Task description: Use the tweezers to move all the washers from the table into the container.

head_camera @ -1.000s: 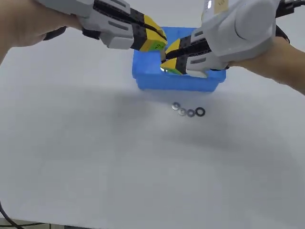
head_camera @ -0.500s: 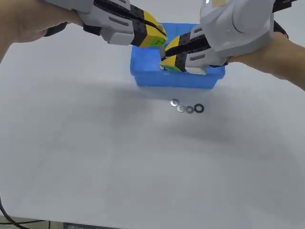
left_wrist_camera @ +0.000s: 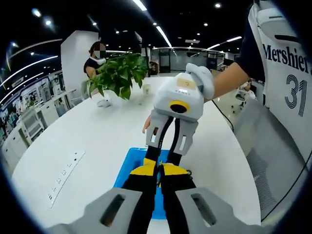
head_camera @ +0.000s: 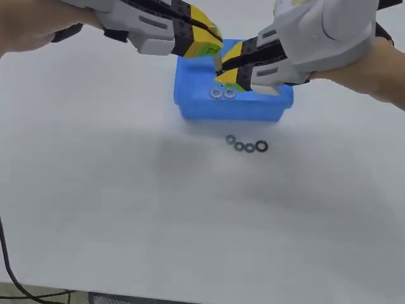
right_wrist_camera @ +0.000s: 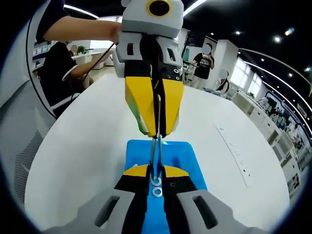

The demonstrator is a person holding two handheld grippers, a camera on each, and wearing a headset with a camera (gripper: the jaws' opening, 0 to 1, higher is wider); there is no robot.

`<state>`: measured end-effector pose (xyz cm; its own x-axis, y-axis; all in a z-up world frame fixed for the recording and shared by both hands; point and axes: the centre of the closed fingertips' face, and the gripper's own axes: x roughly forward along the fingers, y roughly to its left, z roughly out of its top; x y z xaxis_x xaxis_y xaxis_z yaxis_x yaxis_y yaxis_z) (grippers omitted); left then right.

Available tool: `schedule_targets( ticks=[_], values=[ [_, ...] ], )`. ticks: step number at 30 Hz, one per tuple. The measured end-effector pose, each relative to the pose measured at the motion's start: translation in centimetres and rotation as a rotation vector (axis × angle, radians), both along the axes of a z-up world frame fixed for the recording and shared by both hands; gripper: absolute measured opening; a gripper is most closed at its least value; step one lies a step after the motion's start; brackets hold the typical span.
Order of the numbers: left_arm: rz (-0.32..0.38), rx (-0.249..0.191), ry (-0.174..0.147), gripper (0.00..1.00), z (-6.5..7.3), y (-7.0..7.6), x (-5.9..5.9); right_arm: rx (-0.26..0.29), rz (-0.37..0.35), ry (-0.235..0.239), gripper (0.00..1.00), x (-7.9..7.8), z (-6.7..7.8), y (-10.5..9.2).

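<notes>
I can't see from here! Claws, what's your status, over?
Left claw, right claw shut on tweezers over container. Two washers inside, four on table. Nothing blocking.

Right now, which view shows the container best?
The head view: the whole container shows, with two washers inside. The left gripper view catches part of it beside the jaws. The right gripper view shows its floor, with the washers between the jaws.

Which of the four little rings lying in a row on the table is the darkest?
The washer at the row's right end: it is black, while the other three look silvery grey.
</notes>
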<state>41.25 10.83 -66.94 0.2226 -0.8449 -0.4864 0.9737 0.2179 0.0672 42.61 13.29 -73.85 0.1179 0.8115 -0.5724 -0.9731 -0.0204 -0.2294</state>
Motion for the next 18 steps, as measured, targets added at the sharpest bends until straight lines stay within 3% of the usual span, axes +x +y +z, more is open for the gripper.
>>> schedule_targets(
  ticks=[10, 14, 18],
  values=[
    [-0.03, -0.01, -0.035, 0.06, 2.6, -1.0, -2.9, 0.004, 0.013, -0.034, 0.1, -2.5, 2.6, -0.9],
    [-0.039, -0.003, -0.038, 0.06, 2.8, -1.3, -4.1, -0.003, 0.021, -0.035, 0.1, -3.5, 2.7, -1.1],
    [-0.042, -0.002, -0.022, 0.06, 2.2, -1.6, -5.5, 0.007, 0.021, -0.008, 0.1, -5.1, 2.0, -1.4]
  ],
)
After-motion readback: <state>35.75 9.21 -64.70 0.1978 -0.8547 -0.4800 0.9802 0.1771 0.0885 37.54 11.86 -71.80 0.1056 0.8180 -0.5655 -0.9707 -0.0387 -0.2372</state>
